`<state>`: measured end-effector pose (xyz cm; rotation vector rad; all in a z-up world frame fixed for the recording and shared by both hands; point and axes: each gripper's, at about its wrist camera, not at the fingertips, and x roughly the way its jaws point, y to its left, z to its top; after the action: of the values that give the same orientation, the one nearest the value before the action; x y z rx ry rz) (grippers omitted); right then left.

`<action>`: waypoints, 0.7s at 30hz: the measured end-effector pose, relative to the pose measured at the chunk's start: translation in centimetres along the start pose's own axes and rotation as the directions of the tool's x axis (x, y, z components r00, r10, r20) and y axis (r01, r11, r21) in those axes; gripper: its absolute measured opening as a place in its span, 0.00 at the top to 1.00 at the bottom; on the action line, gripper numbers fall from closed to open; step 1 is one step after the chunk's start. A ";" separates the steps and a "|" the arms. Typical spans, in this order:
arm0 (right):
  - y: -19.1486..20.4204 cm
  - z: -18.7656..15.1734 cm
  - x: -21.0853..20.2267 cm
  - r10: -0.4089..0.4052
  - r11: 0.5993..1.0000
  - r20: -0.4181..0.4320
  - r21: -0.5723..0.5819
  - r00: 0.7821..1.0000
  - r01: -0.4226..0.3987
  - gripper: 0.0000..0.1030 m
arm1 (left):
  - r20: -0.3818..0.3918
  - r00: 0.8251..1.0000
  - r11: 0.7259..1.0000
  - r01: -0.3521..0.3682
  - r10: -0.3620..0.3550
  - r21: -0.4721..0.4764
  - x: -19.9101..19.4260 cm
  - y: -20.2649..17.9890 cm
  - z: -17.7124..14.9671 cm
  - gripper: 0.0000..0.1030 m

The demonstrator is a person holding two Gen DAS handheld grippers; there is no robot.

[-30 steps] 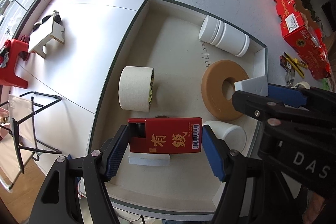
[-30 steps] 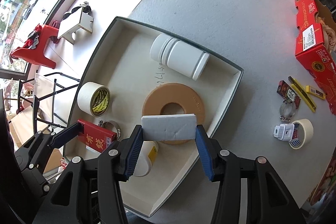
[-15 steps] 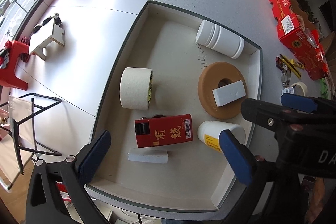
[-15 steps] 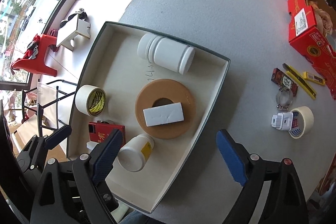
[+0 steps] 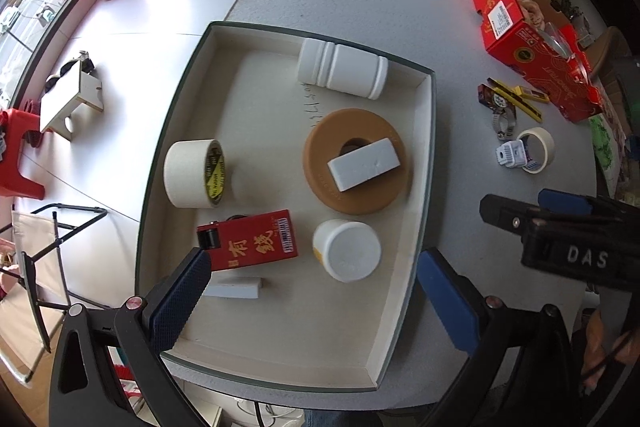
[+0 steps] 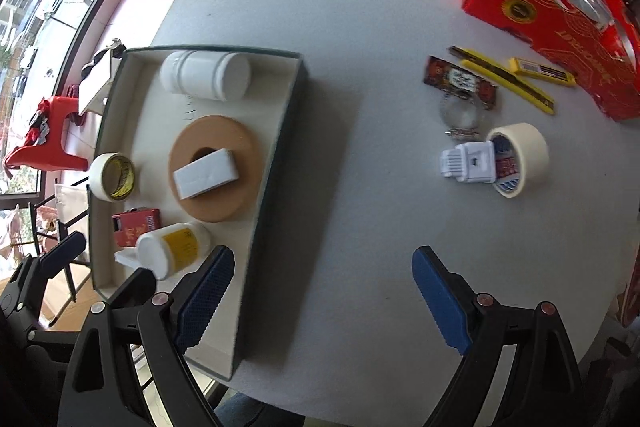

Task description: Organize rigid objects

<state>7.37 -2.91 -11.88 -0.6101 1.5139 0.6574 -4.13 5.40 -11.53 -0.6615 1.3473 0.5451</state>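
Both grippers wide open, holding nothing; our right gripper hangs just right of the tray; white adapter against the masking tape roll lies further right, nearer our right hand.

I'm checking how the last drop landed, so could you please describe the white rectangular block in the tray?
The white rectangular foam-like block has a matte surface with soft edges and a faint dent on top. It lies flat but skewed on the tan flat ring, partly covering its centre hole, inside the shallow cream tray. Nothing else touches it.
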 end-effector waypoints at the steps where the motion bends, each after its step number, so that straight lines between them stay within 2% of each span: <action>1: -1.2 0.2 0.2 -0.022 1.000 -0.001 0.020 1.000 0.022 0.11 | -0.005 1.000 1.000 0.006 -0.006 0.013 0.0 -0.6 0.0 0.00; 4: -4.9 1.0 0.4 -0.077 0.993 0.003 0.087 0.997 0.077 0.11 | -0.020 1.000 0.999 0.021 -0.020 0.050 -0.1 -2.6 0.1 0.00; 7: -7.9 2.1 0.4 -0.097 0.985 0.018 0.148 0.995 0.093 0.11 | -0.033 0.999 0.996 0.036 -0.033 0.077 -0.3 -4.1 0.0 0.00; 11: -10.4 3.5 0.6 -0.082 0.978 0.038 0.197 0.996 0.073 0.11 | -0.050 0.998 0.994 0.050 -0.045 0.100 -0.3 -6.0 0.2 0.00; 17: -11.9 5.0 1.7 -0.025 0.981 0.037 0.195 0.999 0.018 0.13 | -0.071 0.996 0.988 0.061 -0.051 0.140 0.1 -9.5 1.5 0.00; 19: -12.6 5.1 2.3 0.004 0.976 0.018 0.216 1.000 -0.008 0.42 | -0.075 0.996 0.987 0.064 -0.053 0.150 0.2 -10.5 1.9 0.00; 20: -13.2 4.9 2.5 0.027 0.971 0.009 0.237 1.000 -0.028 0.47 | -0.078 0.995 0.986 0.066 -0.055 0.155 0.2 -11.1 2.1 0.00; 21: -13.9 4.6 2.8 0.057 0.964 -0.001 0.260 0.998 -0.055 0.55 | -0.082 0.995 0.985 0.069 -0.056 0.159 0.4 -11.6 2.2 0.00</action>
<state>20.40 -9.17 -15.39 -0.3712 1.5978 0.4874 5.58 -1.17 -10.34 -0.5941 1.4216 0.3579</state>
